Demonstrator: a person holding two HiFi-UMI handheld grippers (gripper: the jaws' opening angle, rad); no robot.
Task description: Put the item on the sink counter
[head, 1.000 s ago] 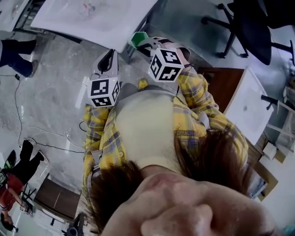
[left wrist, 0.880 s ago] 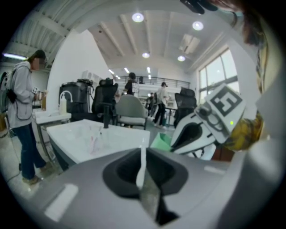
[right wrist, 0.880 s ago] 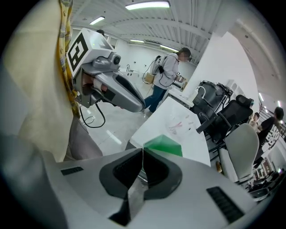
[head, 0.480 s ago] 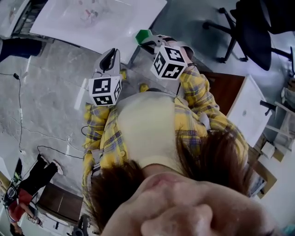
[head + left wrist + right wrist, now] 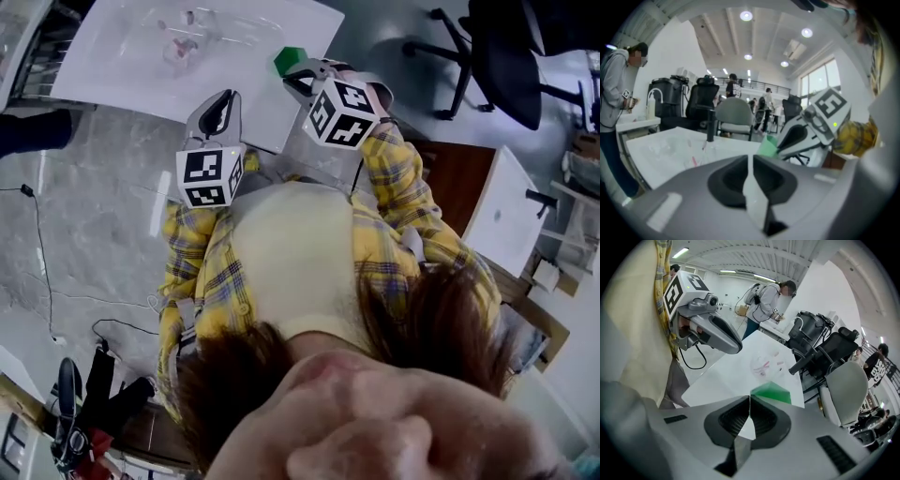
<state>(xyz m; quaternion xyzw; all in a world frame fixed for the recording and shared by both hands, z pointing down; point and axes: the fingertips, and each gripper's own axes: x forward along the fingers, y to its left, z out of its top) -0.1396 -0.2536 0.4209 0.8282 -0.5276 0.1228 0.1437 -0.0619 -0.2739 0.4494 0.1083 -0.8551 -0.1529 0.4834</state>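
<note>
Currently logged, left to right.

1. Far counter [image 5: 640, 123], far left in the left gripper view. It carries what looks like a curved tap [image 5: 655, 96], and a person in grey [image 5: 614, 89] stands at it. Judged the likely sink counter, though no basin shows.
2. White table [image 5: 112, 75], far left in the head view. A clear packet [image 5: 183, 47] with pink contents lies on it. No sink is visible on it.
3. Left gripper [image 5: 225, 101], held out over the table's near edge. Its own view shows the jaws clenched together with nothing between them.
4. Green item [image 5: 289, 59], the task's thing. It is off any surface, at the very tips of the right gripper, above the table's right corner.
5. Right gripper [image 5: 298, 73], just right of the left one and reaching a little farther. Jaws clenched, and the green item juts from their tips. Judged a shallow grasp, since both gripper views show only its edge between them.
6. Office chair [image 5: 497, 56], far right, well apart from the table.

Step in hand: carrying, with the item lifted and not yet set down.

Next move calls for: bringing the right gripper over the sink counter, lowering until the green item rests flat, then releasing the jaws. With so shallow a hold, the carry should be steady.
</note>
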